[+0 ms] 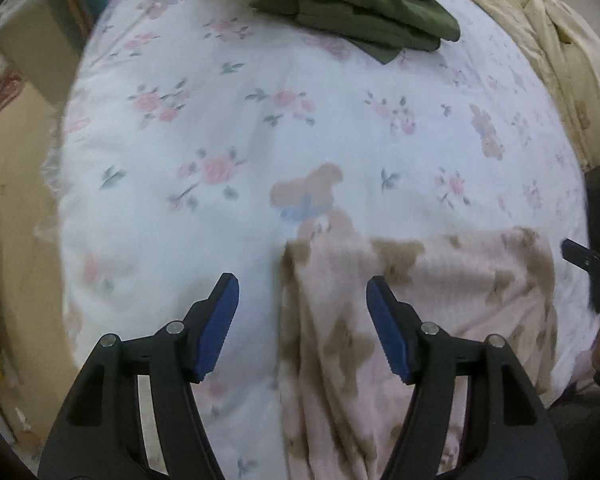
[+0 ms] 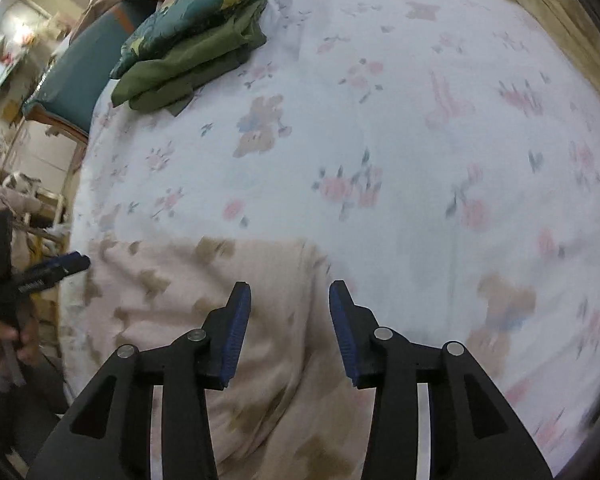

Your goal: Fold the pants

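Note:
Pale pink pants [image 1: 440, 300] with tan bear shapes lie flat on a white floral bedsheet [image 1: 220, 120]. My left gripper [image 1: 302, 284] hovers open just above their left edge; the hem runs down between its blue pads without being pinched. In the right wrist view, the pants [image 2: 204, 292] fill the lower left. My right gripper [image 2: 290, 288] stands open over their right edge, with cloth under both pads and no grip. One finger of the right gripper [image 1: 584, 258] shows at the far right. The left gripper's blue-padded finger [image 2: 66, 264] shows at the far left, held by a hand [image 2: 4, 336].
A stack of folded green clothes [image 1: 360, 12] [image 2: 192, 64], topped by a teal patterned piece, sits at the far side of the bed. A cream quilt [image 1: 560, 60] lies along the right. A teal chair [image 2: 76, 76] stands beyond the bed's left edge.

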Demonstrator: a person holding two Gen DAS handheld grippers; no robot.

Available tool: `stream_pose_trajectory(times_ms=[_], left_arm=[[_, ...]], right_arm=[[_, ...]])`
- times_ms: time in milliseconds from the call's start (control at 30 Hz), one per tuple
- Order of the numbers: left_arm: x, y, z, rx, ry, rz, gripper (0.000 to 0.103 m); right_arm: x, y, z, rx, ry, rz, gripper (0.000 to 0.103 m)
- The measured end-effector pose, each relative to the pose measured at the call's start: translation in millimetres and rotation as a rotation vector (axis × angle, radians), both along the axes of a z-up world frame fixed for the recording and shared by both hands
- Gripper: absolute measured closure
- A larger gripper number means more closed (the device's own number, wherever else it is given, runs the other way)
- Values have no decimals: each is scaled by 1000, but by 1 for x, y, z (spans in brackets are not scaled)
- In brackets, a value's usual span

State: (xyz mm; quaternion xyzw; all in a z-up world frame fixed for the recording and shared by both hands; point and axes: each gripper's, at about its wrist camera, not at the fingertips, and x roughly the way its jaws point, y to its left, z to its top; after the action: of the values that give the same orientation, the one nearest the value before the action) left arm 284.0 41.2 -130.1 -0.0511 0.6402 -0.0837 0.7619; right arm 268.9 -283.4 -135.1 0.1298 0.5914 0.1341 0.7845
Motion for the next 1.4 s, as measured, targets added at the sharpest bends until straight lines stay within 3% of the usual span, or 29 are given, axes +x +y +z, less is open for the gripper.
stream_pose_trajectory(times_ms=[167,200,233,267,300,333,367,400,467,567,733,1000,1133,1233,1400], left_arm=[[17,-12,-15,-49,19,-124,42],[16,-17,-19,-24,26,-157,45],[17,-22,-25,7,45,-187,58],[18,-25,-31,32,64,-210,60],[20,-27,-32,40,60,-226,63],[22,-28,-31,38,57,-232,81],[26,-27,-27,25,56,-242,95],[30,-29,-26,1,64,-247,99],[36,-29,-19,-11,50,-267,100],[47,-21,-5,-32,-3,-211,100],[54,-17,37,-37,-213,-218,100],[10,-33,64,-6,-361,-420,99],[-14,-40,82,31,-391,-463,99],[-30,-38,89,26,-383,-477,99],[-72,-40,87,84,-339,-580,99]], right_arm=[[23,1,-27,142,82,19,56],[27,5,-33,132,93,34,56],[28,7,-37,125,101,41,55],[31,13,-44,127,118,64,58],[32,17,-46,113,122,78,64],[34,22,-47,68,119,102,89],[36,25,-46,67,113,131,96],[37,28,-43,81,103,155,96],[42,33,-35,54,78,191,97],[50,38,-15,39,-10,202,98],[58,34,29,43,-219,137,98],[32,19,40,41,-264,169,98],[3,10,49,43,-257,198,98],[-20,13,58,29,-271,216,98],[-59,25,55,-18,-250,278,98]])
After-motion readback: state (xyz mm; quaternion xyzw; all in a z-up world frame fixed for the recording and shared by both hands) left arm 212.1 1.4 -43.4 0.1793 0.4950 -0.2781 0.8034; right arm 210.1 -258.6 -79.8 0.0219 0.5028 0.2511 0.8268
